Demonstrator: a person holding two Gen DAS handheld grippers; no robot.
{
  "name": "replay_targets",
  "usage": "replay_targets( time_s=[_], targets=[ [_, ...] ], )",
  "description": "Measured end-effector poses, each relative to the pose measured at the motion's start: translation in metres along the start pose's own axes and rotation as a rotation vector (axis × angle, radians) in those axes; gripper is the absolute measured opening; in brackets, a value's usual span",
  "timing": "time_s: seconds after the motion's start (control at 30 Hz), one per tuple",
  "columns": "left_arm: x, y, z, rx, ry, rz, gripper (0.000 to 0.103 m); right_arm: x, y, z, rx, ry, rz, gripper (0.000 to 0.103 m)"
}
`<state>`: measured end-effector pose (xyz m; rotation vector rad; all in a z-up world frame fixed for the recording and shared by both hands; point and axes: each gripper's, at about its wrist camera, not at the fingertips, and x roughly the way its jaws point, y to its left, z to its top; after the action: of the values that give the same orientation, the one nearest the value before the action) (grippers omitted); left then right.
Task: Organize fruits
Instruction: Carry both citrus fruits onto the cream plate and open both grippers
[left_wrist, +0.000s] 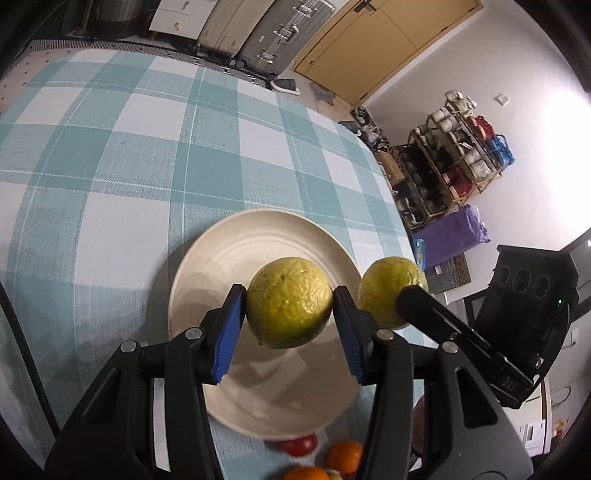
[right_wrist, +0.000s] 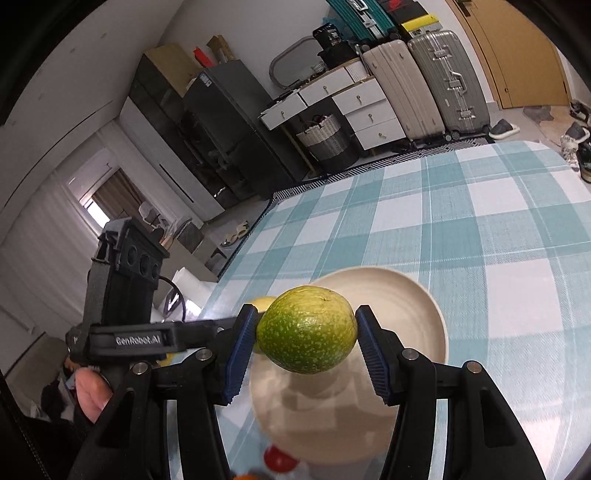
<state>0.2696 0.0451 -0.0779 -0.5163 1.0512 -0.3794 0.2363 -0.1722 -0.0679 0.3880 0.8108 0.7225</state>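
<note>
Bench under a teal-and-white checked cloth (left_wrist: 110, 155); suitcases (right_wrist: 424, 85) and white drawers beyond the far edge. Left gripper (left_wrist: 290, 314): jaws clamped on a yellow-green fruit (left_wrist: 289, 302), pads on its two sides, fruit held clear above the cream plate (left_wrist: 221, 266). Right gripper (right_wrist: 306, 339): jaws clamped likewise on a darker speckled green fruit (right_wrist: 306, 330), long axis running jaw to jaw, hanging over the plate's near-left portion. The two fruits sit side by side, close but apart. Plate bare, directly below both, so the coming move is judged a straight descent; left fruit is more central. Red fruit (left_wrist: 300, 445) and oranges (left_wrist: 344, 456) lie off the plate's near rim.
</note>
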Motion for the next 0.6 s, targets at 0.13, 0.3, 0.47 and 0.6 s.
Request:
replay_targets(
  time_s=[0.13,0.3,0.47,0.6],
  targets=[
    [0.016,0.005,0.013,-0.015,0.019,0.001,0.045,0.020,-0.017,0.006,0.078,0.025,0.025,0.056],
    [0.032,0.010,0.022,-0.032,0.033,0.004,0.045,0.032,-0.036,0.013,0.139,0.020,0.013,0.056],
    [0.046,0.014,0.026,-0.044,0.049,0.005,0.045,0.048,-0.050,0.014,0.186,0.056,0.009,0.056],
    [0.056,0.018,0.029,-0.057,0.062,0.009,0.045,0.056,-0.058,0.013,0.222,0.069,0.002,0.056]
  ],
)
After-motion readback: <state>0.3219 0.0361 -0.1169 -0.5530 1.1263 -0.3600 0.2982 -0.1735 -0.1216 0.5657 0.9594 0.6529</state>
